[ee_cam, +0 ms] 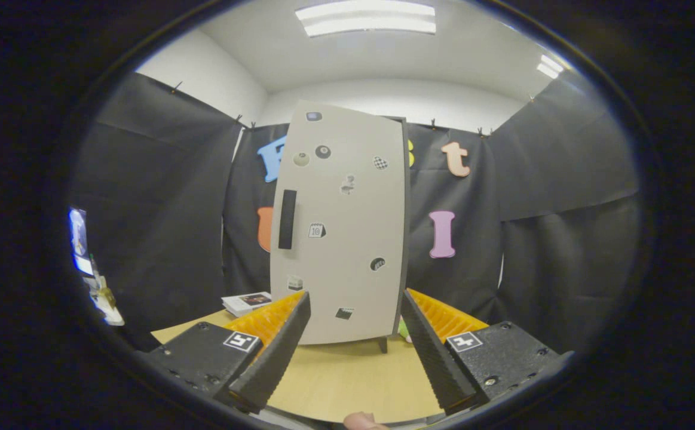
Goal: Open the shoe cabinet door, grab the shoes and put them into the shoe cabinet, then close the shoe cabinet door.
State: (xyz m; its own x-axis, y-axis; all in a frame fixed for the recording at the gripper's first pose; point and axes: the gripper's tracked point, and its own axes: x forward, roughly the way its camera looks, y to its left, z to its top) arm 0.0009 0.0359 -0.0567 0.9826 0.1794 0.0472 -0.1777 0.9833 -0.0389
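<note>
**Cabinet door flush, fingers apart, nothing held**

Far left, on the wooden table [347, 382]: 1 small stack of booklets [247, 302], flat, just left of the cabinet's foot. Not part of the job.

Centre: 1 shoe cabinet [341, 227], upright on the far part of the table, straight ahead of the gripper [354, 352] & beyond the fingertips. Its 1 door lies shut against the body, front dotted w/ small stickers. 1 dark vertical handle [287, 219] sits on the door's left side, about mid-height. That's the place to take hold: a narrow bar, suits a two-finger pinch. Judged: door is a stiff, flat, smooth panel, prob. light; cabinet stands on short feet & looks tall for its base, so a hard pull could tip or drag it. Pull gently, along the swing arc.

Right: a sliver of sth green [404, 329] peeks out at the cabinet's near right foot; too little seen to say what, can't call it a shoe. Shoes counted: 0 in sight. A shut door fits either shoes still to go in or already inside w/ door closed again.

Fingers: 2, spread wide, clamped on nothing, cabinet's lower part seen between them.
</note>
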